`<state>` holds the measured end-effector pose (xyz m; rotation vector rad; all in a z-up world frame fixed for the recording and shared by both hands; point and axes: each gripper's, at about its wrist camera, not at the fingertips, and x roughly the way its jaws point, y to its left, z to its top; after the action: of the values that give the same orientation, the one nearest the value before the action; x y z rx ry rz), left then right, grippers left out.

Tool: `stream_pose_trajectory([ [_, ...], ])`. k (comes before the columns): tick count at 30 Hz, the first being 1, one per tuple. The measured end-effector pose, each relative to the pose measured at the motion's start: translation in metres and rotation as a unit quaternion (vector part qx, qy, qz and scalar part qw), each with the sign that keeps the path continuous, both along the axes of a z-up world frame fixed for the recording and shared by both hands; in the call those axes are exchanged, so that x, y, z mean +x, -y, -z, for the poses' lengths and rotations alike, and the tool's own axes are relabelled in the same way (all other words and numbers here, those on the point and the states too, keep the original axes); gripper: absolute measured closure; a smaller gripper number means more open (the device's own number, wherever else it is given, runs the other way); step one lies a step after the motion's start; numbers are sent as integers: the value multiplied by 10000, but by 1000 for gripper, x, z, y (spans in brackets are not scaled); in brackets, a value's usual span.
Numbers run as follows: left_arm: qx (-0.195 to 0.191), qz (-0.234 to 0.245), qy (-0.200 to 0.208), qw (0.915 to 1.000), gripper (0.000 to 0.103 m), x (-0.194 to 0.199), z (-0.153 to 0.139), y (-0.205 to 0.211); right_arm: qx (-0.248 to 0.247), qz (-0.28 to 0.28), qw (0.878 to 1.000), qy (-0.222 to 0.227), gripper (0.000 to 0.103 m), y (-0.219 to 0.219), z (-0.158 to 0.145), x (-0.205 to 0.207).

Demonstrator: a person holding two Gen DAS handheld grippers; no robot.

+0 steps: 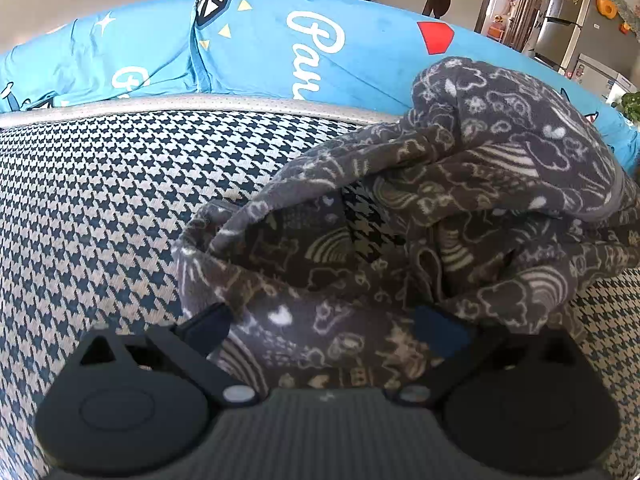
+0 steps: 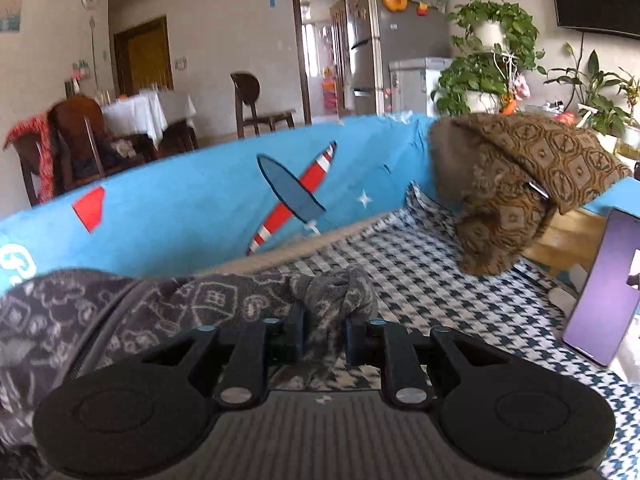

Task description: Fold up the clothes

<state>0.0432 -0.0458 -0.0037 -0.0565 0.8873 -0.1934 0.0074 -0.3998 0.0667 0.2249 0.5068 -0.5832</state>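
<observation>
On houndstooth sofa (image 1: 100, 184), one grey garment (image 1: 460, 200), two grippers (image 1: 324, 322) (image 2: 323, 334)

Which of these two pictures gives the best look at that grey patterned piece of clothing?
The left wrist view: the grey patterned garment fills its right half, bunched on the houndstooth cover. The right wrist view shows only a stretched strip of it, with a bunched end clamped in the right gripper.
</observation>
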Motion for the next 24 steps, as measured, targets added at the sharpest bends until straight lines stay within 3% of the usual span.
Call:
stream_pose_trajectory([
  [3, 7, -2, 0, 10000, 0, -1, 0, 0, 159, -46, 9999, 22, 79, 1, 1, -4],
  [6, 10, -19, -14, 10000, 0, 1, 0, 0, -127, -5, 9998, 130, 62, -4, -5, -11],
  [10, -6, -43, -54, 10000, 0, 3, 2, 1, -504, -74, 9973, 523, 55, -10, -18, -23],
  [14, -3, -12, -78, 10000, 0, 4, 3, 5, -225, -1024, 9919, 714, 53, -19, -18, -24],
  [17, 32, 34, -64, 10000, 0, 3, 3, 7, 203, -1852, 9796, 754, 51, -31, -15, -21],
  [20, 11, 35, -87, 10000, 0, 4, 4, 6, 447, -2430, 9657, 802, 41, -45, -12, -18],
  [24, -25, 23, -133, 9999, 0, 3, 6, 4, 309, -3062, 9486, 733, 29, -75, -5, -16],
])
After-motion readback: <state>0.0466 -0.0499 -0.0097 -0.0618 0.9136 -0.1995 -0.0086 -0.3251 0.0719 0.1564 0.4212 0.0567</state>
